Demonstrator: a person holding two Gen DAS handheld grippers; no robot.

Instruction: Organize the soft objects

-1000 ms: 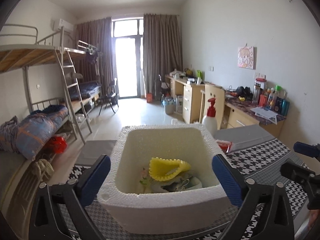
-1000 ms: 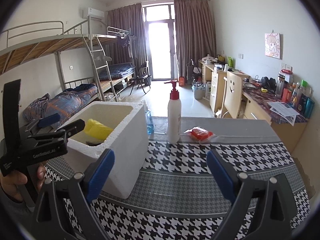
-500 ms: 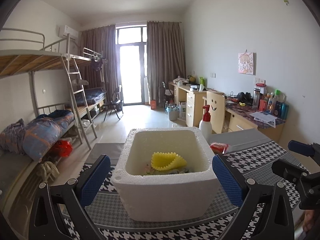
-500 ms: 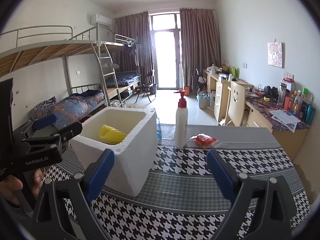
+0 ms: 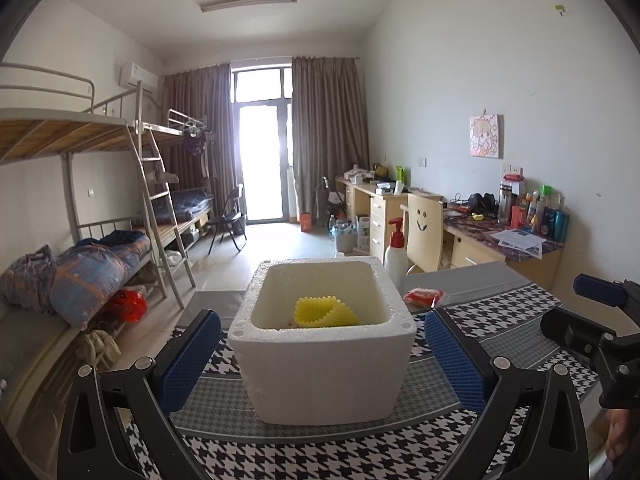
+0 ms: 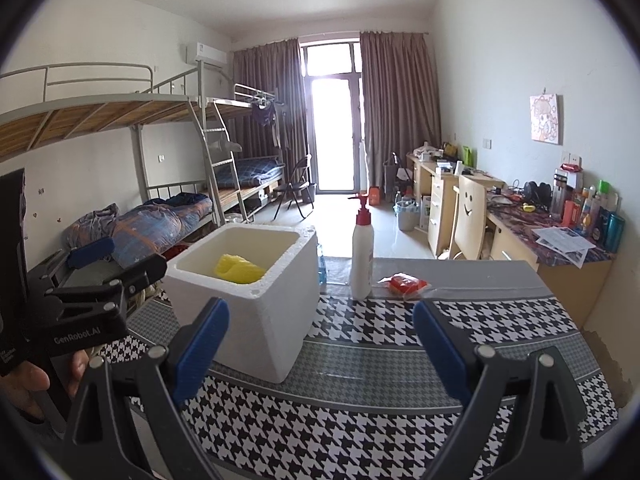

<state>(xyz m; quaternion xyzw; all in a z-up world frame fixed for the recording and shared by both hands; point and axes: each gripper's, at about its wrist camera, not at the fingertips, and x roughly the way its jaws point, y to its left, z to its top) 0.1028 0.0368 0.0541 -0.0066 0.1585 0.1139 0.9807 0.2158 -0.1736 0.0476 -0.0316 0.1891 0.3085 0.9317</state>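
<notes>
1. The left gripper [image 5: 322, 354] is hovering before the foam box [image 5: 322, 356], its jaws standing wide apart and holding nothing.
2. The right gripper [image 6: 320, 346] is hanging over the checked surface [image 6: 380, 432], jaws likewise spread and holding nothing.
3. The foam box is sitting toward the surface's left edge, open side up.
4. A yellow soft toy [image 5: 325, 313] is lying inside the box, below its rim.
5. A white pump bottle [image 6: 361, 256] is standing upright near the far edge, right of the box.
6. A red packet [image 6: 404, 283] is lying just beside the bottle, apart from it.
</notes>
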